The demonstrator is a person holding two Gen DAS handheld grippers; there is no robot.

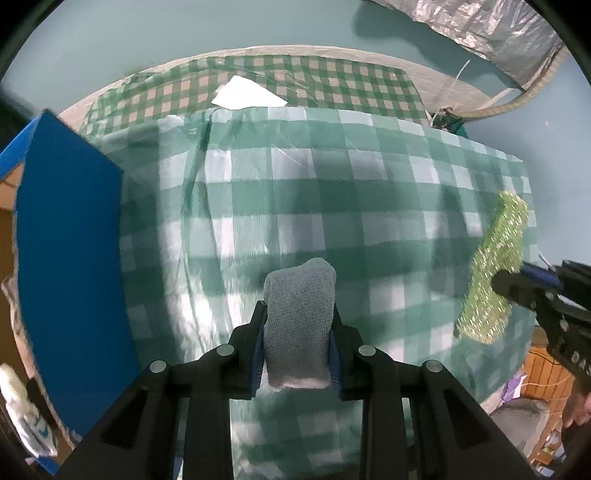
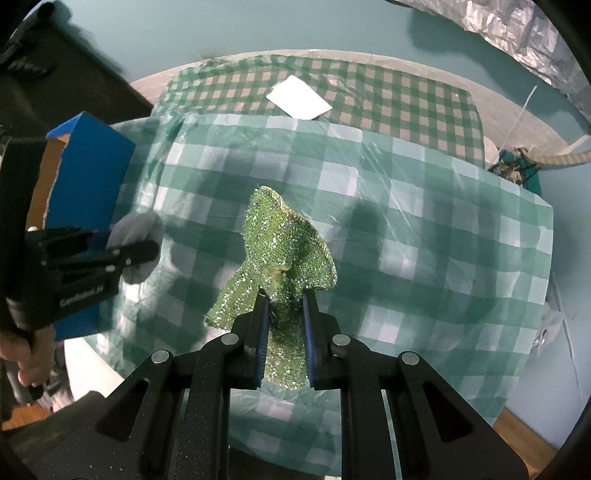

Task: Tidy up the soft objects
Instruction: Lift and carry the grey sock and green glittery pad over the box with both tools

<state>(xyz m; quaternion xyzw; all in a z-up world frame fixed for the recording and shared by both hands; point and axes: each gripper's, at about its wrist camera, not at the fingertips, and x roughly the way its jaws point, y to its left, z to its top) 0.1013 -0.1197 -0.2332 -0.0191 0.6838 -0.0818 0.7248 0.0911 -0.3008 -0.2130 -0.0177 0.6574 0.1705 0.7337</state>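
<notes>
My left gripper (image 1: 299, 310) is shut on a grey knitted cloth (image 1: 300, 314) and holds it above the green checked tablecloth (image 1: 332, 192). My right gripper (image 2: 284, 299) is shut on a glittery green scrub cloth (image 2: 284, 243), which hangs above the table. The green cloth (image 1: 495, 269) and the right gripper (image 1: 517, 284) also show at the right edge of the left wrist view. The left gripper (image 2: 144, 251) with the grey cloth (image 2: 138, 229) shows at the left of the right wrist view.
A blue box (image 1: 70, 258) stands at the table's left edge, its open top seen in the right wrist view (image 2: 88, 206). A white paper (image 1: 247, 94) lies at the far side. A silver foil sheet (image 1: 491, 33) hangs at the upper right.
</notes>
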